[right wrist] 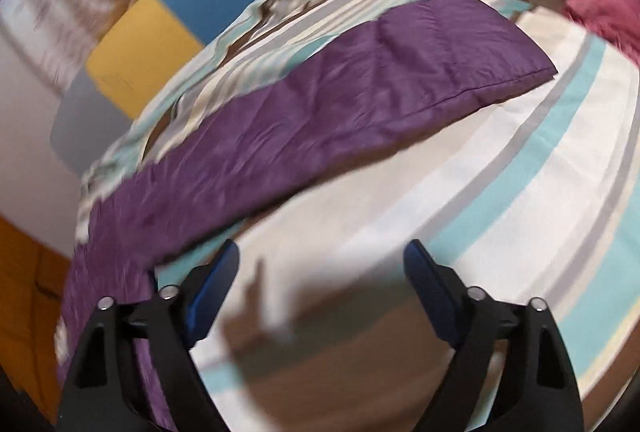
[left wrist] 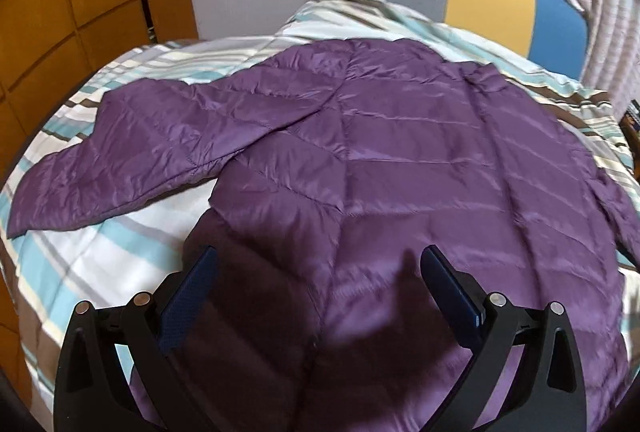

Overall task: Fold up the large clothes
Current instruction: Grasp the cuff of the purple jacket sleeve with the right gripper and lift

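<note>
1. Now the purple jacket (left wrist: 380, 151) is lying spread on the striped bedspread (left wrist: 100, 252), sleeves out left and right.
2. Left gripper (left wrist: 318, 264) is hovering released over its near hem.
3. Right gripper (right wrist: 322, 258) is hanging released, empty, near the right sleeve (right wrist: 360, 91).

Both wrist views look steeply down, close, sharing the jacket (left wrist: 400, 159).

Each claw, left claw (left wrist: 318, 258) and right claw (right wrist: 322, 252), has black angular plastic arms, two round silver pins per side, and flat dark-blue textured pads (left wrist: 192, 296).
</note>
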Demonstrator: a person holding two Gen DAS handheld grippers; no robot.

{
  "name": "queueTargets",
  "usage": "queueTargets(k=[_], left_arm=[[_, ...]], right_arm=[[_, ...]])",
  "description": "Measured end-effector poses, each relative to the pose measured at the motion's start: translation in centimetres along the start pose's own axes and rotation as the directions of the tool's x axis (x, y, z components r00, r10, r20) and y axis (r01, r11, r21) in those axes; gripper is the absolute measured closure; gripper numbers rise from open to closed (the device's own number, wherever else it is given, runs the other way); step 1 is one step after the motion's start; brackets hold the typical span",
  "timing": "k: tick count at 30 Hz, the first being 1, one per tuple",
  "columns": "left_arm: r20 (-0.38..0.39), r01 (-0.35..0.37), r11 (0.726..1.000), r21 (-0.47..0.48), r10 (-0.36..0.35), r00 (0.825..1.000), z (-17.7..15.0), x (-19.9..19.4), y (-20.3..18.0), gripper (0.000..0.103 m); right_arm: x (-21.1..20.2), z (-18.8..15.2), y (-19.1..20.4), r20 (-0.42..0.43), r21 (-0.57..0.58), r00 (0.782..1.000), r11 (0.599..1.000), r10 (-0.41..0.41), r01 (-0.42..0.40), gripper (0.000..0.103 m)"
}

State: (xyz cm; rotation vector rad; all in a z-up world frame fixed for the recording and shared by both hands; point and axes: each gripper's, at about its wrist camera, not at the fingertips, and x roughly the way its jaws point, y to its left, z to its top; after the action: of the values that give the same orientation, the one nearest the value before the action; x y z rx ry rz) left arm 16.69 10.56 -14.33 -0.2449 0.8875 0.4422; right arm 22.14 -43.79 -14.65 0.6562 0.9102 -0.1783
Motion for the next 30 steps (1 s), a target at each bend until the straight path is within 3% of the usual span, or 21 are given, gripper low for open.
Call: queueTargets(k=[3,9,13,18,24,30], left_arm=[[0.004,-0.007,1.000,-0.021,0.007,1.000,0.4,0.9,0.3,0.003],[0.046,-0.117,0.992,0.040,0.115,0.992,1.3,2.2,0.0,0.003],[-0.008,-0.096,0.995,0.014,0.096,0.995,1.0,4.0,0.7,0.003],[-0.018,-0.091,0.996,0.011,0.091,0.996,0.7,4.4,0.8,0.003],[-0.027,-0.077,0.997,-0.001,0.077,0.997,0.7,4.6,1.0,0.003],[-0.024,-0.079,0.997,-0.001,0.079,0.997,0.6,4.6,1.0,0.003]], right_arm=[[0.3,1.6,-1.3,0.035,0.072,0.999,0.997,0.006,-0.008,0.026],[0.8,4.3,-4.0,0.097,0.230,0.995,0.972,0.022,-0.044,0.031],[1.1,5.8,-5.4,0.137,0.304,0.991,0.952,0.002,-0.044,0.039],[1.5,6.8,-7.0,0.151,0.343,0.987,0.939,-0.050,-0.005,0.074],[0.9,7.2,-5.6,0.177,0.265,0.979,0.963,-0.105,0.055,0.087],[-1.0,7.2,0.4,0.302,0.022,0.940,0.987,-0.157,0.158,0.091]])
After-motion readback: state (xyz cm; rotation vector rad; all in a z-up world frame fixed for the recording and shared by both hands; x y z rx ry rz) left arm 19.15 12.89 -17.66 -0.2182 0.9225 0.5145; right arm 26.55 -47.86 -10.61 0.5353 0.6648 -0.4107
